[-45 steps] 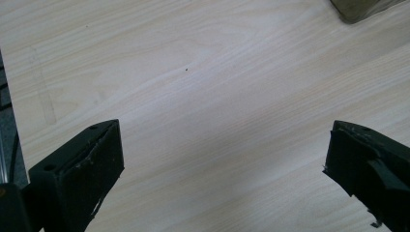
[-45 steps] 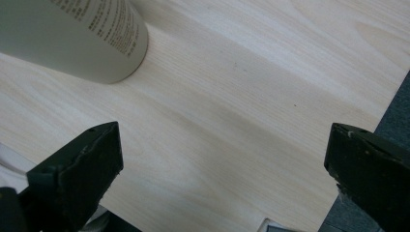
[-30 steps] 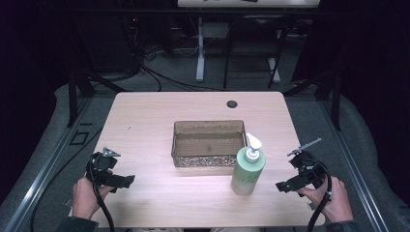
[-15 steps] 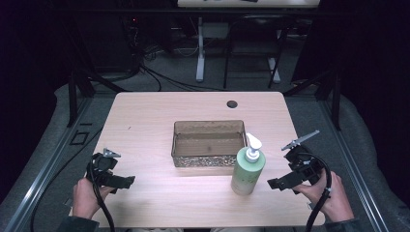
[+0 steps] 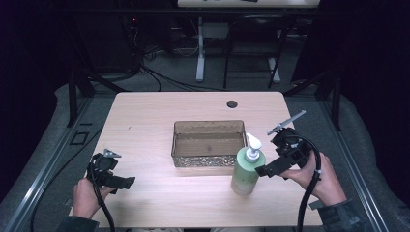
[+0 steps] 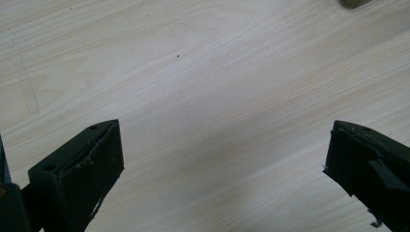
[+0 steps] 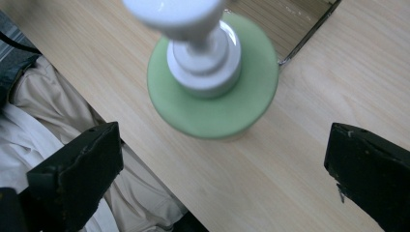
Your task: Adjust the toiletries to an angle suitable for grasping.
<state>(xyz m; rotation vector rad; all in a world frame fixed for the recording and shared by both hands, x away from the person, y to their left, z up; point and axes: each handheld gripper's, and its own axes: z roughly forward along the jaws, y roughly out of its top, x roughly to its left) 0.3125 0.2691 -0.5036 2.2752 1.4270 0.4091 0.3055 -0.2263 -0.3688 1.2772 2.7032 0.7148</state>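
A green soap bottle with a white pump head stands upright on the wooden table, just in front of the right end of a brown mesh tray. My right gripper is open and sits right beside the bottle's right side. In the right gripper view the bottle is seen from above, ahead of the wide-apart jaws, not between them. My left gripper rests open near the table's front left corner. Bare wood lies between its jaws in the left gripper view.
A small black round cap sits in the table near the far edge. The tray looks empty inside. Dark stands and cables fill the floor behind the table. The person's lap shows below the table's front edge.
My right gripper has moved left and slightly up toward the soap bottle, ending close beside it. The left gripper and the bottle have stayed where they were.
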